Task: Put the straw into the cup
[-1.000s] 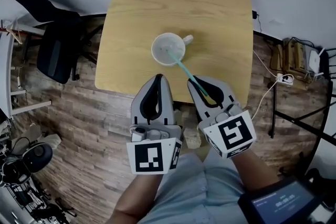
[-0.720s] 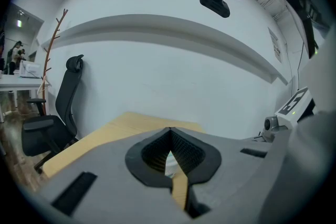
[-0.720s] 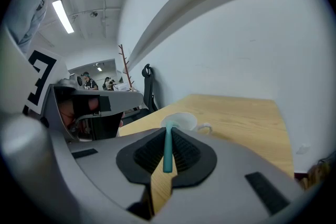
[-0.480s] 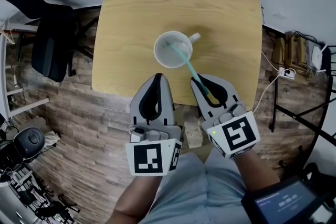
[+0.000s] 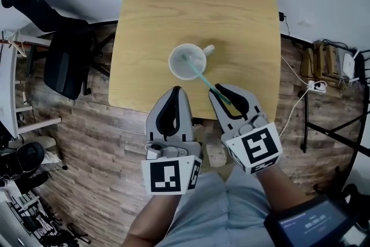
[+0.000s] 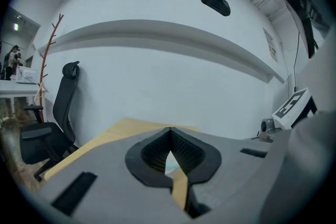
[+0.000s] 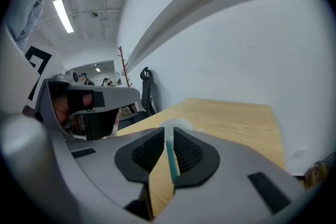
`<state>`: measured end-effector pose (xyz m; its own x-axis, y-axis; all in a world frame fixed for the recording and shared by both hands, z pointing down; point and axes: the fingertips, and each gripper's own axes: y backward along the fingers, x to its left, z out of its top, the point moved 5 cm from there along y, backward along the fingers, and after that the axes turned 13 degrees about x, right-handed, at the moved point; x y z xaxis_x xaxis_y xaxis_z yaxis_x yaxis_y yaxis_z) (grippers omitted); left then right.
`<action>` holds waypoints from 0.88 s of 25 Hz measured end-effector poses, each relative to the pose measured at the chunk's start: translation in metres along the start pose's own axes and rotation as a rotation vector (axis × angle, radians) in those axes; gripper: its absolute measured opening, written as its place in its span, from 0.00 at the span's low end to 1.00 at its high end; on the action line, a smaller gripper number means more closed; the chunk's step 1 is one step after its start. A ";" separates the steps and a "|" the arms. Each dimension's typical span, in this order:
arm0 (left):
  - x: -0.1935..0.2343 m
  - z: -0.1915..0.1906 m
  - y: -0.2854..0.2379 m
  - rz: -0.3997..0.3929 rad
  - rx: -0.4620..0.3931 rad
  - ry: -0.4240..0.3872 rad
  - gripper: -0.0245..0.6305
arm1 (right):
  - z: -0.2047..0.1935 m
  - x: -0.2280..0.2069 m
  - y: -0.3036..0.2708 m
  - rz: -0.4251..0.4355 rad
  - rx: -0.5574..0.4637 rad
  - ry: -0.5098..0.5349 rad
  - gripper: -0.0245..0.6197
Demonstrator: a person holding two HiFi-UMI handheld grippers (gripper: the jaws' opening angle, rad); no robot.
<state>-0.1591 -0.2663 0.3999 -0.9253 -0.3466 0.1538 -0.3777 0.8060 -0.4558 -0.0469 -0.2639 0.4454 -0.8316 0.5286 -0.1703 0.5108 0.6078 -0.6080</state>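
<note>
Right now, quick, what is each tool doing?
Left tool: closed, holding nothing.
Right tool: closed on the straw.

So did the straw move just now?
No, not noticeably. The straw still leans on the cup's near rim, its tip inside, with the right gripper holding its other end, as before.

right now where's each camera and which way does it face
Head view: on the head, facing steeply down at table and cup; left tongs, right tongs, forearms show.
Left gripper view: on left tongs, facing along shut jaws toward a wall.
Right gripper view: on right tongs, facing along the held straw toward the cup.
Head and right views share straw and cup.
</note>
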 end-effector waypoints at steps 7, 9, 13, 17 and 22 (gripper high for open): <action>-0.018 0.030 0.031 0.021 -0.082 -0.041 0.03 | 0.035 0.005 0.042 -0.013 -0.118 0.046 0.12; -0.025 0.048 0.040 0.024 -0.125 -0.060 0.03 | 0.056 0.004 0.056 -0.016 -0.174 0.068 0.12; -0.041 0.084 0.056 0.031 -0.229 -0.102 0.03 | 0.097 0.009 0.083 -0.012 -0.281 0.135 0.12; -0.050 0.110 0.076 0.046 -0.296 -0.131 0.03 | 0.124 0.017 0.105 -0.034 -0.336 0.176 0.08; -0.057 0.126 0.086 0.059 -0.344 -0.165 0.03 | 0.144 0.022 0.124 -0.065 -0.403 0.212 0.04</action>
<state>-0.1345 -0.2380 0.2414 -0.9384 -0.3450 -0.0199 -0.3394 0.9310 -0.1345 -0.0337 -0.2623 0.2548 -0.8234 0.5656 0.0464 0.5376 0.8036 -0.2552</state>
